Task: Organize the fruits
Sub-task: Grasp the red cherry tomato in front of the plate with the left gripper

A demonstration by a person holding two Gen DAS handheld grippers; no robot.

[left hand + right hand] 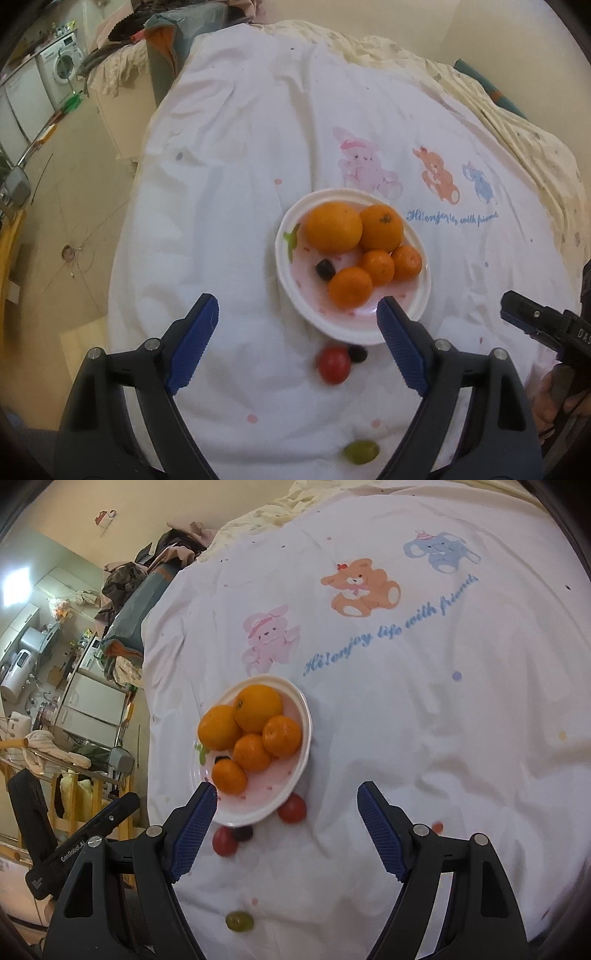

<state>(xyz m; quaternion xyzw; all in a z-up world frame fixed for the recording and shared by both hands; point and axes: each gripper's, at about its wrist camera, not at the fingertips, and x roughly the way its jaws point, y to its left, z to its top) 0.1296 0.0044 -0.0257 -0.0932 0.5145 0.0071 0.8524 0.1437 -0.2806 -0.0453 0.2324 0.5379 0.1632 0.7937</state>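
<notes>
A white bowl (295, 295) on the white bedsheet holds several oranges (334, 227) and a dark grape (325, 268). On the sheet in front of it lie a red cherry tomato (333, 364), a dark grape (357, 353) and a green grape (362, 451). My left gripper (297, 310) is open and empty above them. In the right wrist view the bowl (295, 775) has two red tomatoes (291, 808) (224, 841), a dark grape (243, 832) and a green grape (239, 920) beside it. My right gripper (286, 797) is open and empty.
The bed's left edge (125, 229) drops to the floor. A washing machine (61, 72) and cabinets stand far left. A rumpled cream blanket (498, 122) lies at the far right. The right gripper's tip (535, 317) shows in the left wrist view.
</notes>
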